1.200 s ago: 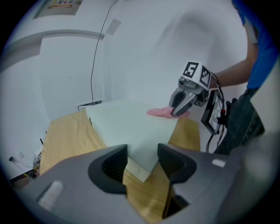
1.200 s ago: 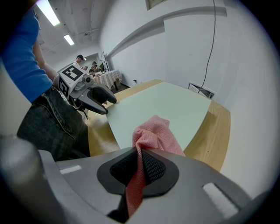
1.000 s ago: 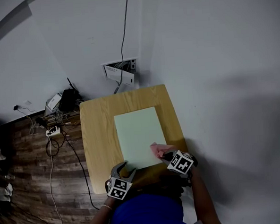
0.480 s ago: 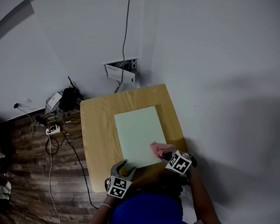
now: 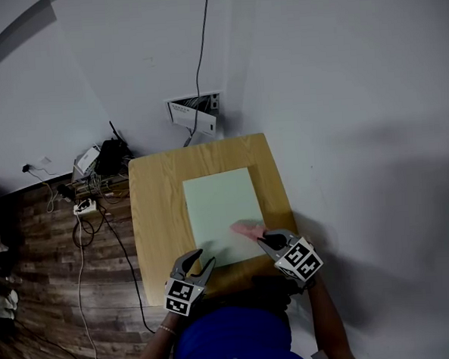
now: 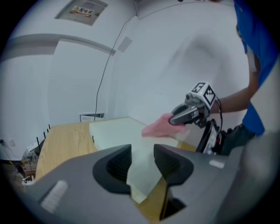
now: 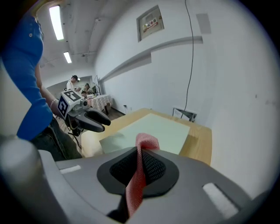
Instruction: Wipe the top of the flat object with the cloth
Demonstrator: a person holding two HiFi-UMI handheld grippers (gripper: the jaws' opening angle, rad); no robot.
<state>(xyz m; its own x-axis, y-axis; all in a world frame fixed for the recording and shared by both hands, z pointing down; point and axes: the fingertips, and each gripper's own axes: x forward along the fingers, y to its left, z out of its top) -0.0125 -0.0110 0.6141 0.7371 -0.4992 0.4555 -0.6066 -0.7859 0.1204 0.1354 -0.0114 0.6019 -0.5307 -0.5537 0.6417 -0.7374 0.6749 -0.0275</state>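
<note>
A pale green flat board (image 5: 220,205) lies on the wooden table (image 5: 158,209). My right gripper (image 5: 268,240) is shut on a pink cloth (image 5: 248,228), which rests on the board's near right part. In the right gripper view the cloth (image 7: 146,141) stands up, pinched between the jaws of the right gripper (image 7: 141,151). My left gripper (image 5: 198,261) hovers at the board's near left corner with its jaws closing. In the left gripper view a gap still shows in the left gripper (image 6: 142,153), and the board's corner (image 6: 141,175) is seen through that gap, untouched by the pads.
Cables, power strips and small boxes (image 5: 88,183) lie on the wood floor left of the table. A wall panel (image 5: 194,112) with a cable sits behind it. White walls close in at the back and right. People stand far off (image 7: 74,83).
The right gripper has swung and carried the cloth a little farther onto the board. The left gripper has slid slightly toward the table's near edge.
</note>
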